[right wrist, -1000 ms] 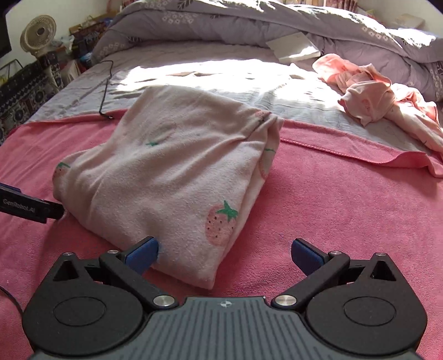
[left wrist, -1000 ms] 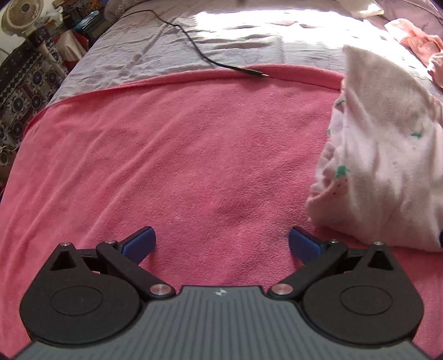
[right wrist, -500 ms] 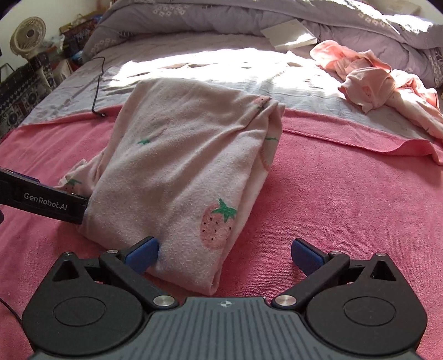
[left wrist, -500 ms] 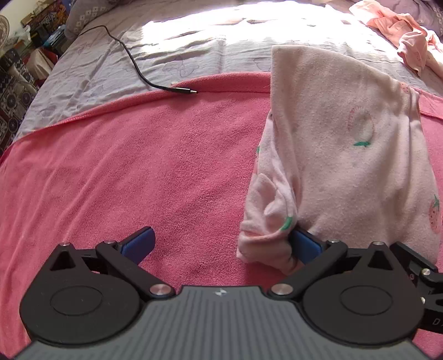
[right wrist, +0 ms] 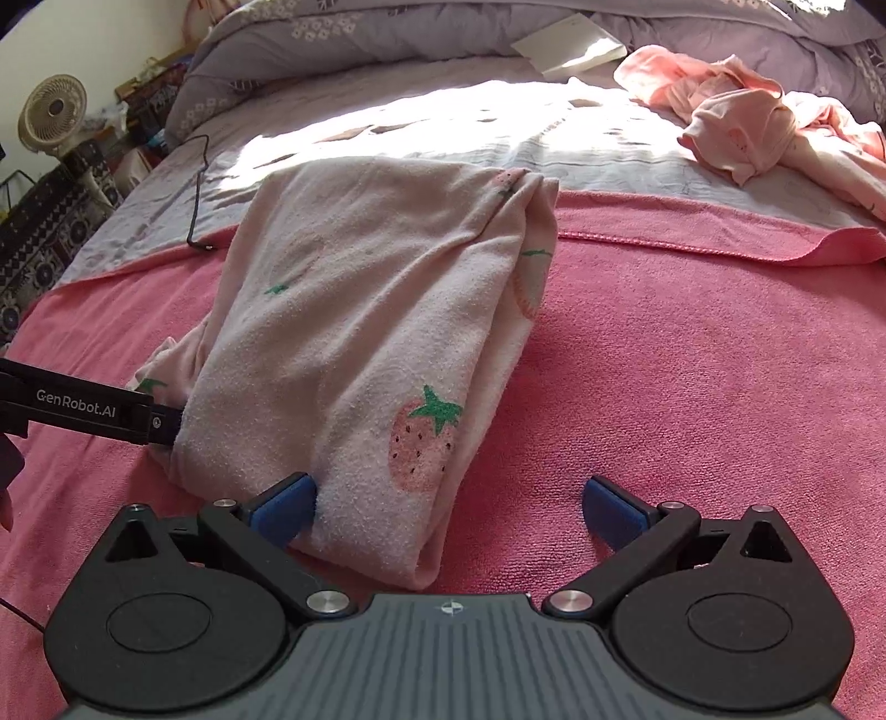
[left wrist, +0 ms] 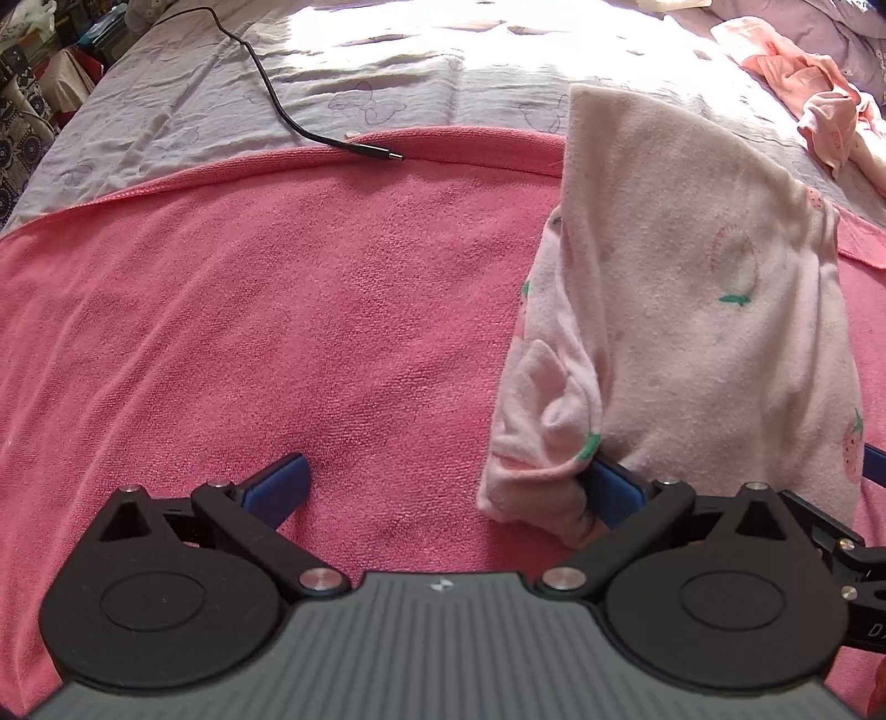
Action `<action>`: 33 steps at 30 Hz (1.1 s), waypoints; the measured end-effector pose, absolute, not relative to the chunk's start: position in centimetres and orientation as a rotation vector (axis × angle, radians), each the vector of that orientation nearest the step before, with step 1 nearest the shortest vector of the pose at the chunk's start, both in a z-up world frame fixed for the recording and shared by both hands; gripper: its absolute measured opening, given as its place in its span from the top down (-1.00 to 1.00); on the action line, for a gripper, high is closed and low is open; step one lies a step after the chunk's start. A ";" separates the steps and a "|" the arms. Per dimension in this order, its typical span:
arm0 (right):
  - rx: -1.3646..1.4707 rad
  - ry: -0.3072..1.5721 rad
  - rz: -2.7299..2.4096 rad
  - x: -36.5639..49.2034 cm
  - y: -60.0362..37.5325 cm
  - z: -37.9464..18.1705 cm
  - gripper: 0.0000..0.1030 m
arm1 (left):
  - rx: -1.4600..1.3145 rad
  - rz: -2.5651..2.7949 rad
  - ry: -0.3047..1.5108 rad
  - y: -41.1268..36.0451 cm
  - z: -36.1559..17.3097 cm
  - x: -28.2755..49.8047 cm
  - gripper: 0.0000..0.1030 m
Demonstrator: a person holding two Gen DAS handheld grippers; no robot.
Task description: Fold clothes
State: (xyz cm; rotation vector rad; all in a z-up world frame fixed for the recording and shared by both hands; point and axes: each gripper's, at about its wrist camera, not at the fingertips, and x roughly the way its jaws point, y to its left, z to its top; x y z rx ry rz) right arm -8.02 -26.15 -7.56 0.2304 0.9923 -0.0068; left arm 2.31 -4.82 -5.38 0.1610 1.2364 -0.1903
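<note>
A folded pale pink garment with strawberry prints lies on a pink towel spread on the bed. My left gripper is open; its right finger touches the garment's near left corner, and the garment's edge reaches into the gap. The garment also shows in the right wrist view. My right gripper is open around the garment's near end, with its left finger against the fabric. The left gripper's arm shows at the garment's left side.
A black cable lies on the lilac sheet and ends at the towel's far edge. A crumpled pile of pink clothes lies at the far right. A purple duvet lies at the back. A fan stands beside the bed.
My left gripper has swung right and come up against the garment's left corner. The right gripper has edged closer to the garment's near end. Both stay open.
</note>
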 end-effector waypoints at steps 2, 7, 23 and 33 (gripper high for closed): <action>0.229 0.997 0.001 -8.0 -26.2 -7.5 -1.00 | 0.158 -0.200 1.231 -4.7 -5.4 2.2 -1.00; 0.211 1.021 0.055 -8.3 -27.1 -7.4 -1.00 | 0.136 -0.259 1.233 -2.7 -5.1 2.2 -1.00; -0.012 1.162 0.099 -13.6 -25.8 -7.3 -1.00 | 0.266 -0.354 1.337 -5.7 -3.9 -2.2 -0.99; -0.068 0.889 0.252 -14.4 -26.3 -8.7 -1.00 | 0.595 -0.679 0.807 -9.1 -6.0 -10.2 -1.00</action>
